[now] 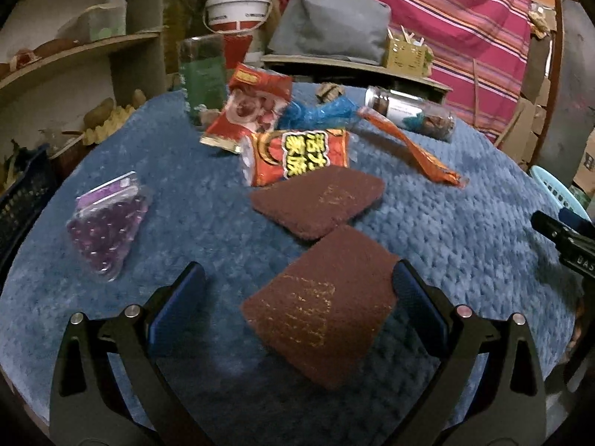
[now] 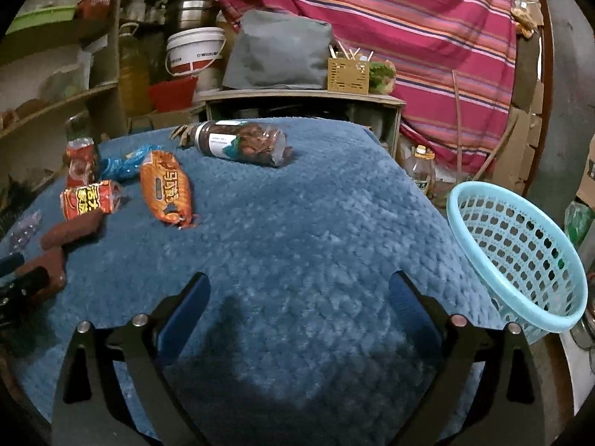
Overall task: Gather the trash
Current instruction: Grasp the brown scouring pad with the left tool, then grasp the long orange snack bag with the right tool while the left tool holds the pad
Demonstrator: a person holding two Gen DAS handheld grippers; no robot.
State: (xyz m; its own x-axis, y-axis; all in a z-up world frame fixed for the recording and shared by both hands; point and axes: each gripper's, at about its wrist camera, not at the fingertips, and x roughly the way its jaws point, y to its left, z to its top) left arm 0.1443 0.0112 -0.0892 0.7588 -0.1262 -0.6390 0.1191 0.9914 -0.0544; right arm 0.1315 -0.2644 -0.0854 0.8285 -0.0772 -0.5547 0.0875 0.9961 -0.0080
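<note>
On a blue fuzzy cloth (image 1: 465,223) lie two brown scouring pads: the near pad (image 1: 319,306) sits between the wide-apart fingers of my left gripper (image 1: 297,278), which is open, and the far pad (image 1: 318,200) lies beyond it. Behind them are red snack wrappers (image 1: 297,156) (image 1: 249,107), a long orange wrapper (image 1: 412,148) (image 2: 167,189), a crumpled blue wrapper (image 1: 316,111), a plastic bottle lying on its side (image 1: 409,113) (image 2: 241,143) and a bag of purple beads (image 1: 108,226). My right gripper (image 2: 299,291) is open over bare cloth. A light-blue basket (image 2: 520,256) stands at the table's right edge.
Wooden shelves (image 1: 74,59) with clutter stand to the left. Behind the table sit a white bucket (image 1: 238,9), a grey bag (image 1: 327,24) on a low cabinet (image 2: 305,100) and a striped pink cloth (image 2: 409,37). Bottles (image 2: 422,171) stand on the floor to the right.
</note>
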